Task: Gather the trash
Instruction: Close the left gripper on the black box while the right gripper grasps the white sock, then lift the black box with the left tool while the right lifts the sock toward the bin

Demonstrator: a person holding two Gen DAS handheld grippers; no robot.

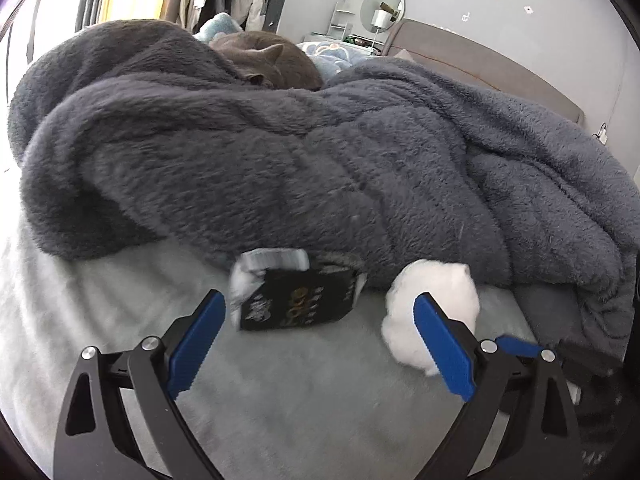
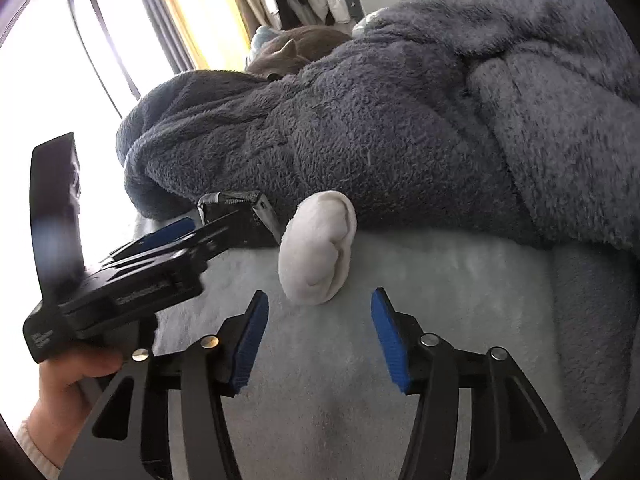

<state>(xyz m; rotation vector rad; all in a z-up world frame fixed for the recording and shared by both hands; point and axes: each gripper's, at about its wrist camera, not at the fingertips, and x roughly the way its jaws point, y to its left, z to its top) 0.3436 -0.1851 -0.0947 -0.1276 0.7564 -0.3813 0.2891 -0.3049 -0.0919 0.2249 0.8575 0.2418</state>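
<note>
A black packet [image 1: 296, 304] with gold print and a crumpled grey-white end lies on the pale bed sheet [image 1: 280, 400], against the blanket's edge. My left gripper [image 1: 320, 300] is open, with its blue pads on either side of the packet and short of touching it. To the right rests a white soft wad [image 1: 440, 280]. In the right wrist view the white wad [image 2: 320, 248] sits just ahead of my right gripper [image 2: 320, 296], which is open with nothing between its pads. The black packet [image 2: 240, 220] shows behind the left gripper's blue finger [image 2: 172, 230].
A thick grey fleece blanket [image 1: 280, 160] is heaped across the bed right behind both items. A grey cat [image 1: 264, 60] lies curled beyond it. A hand [image 2: 68, 384] holds the left gripper. A window [image 2: 100, 60] is at left, and clothes hang at the back.
</note>
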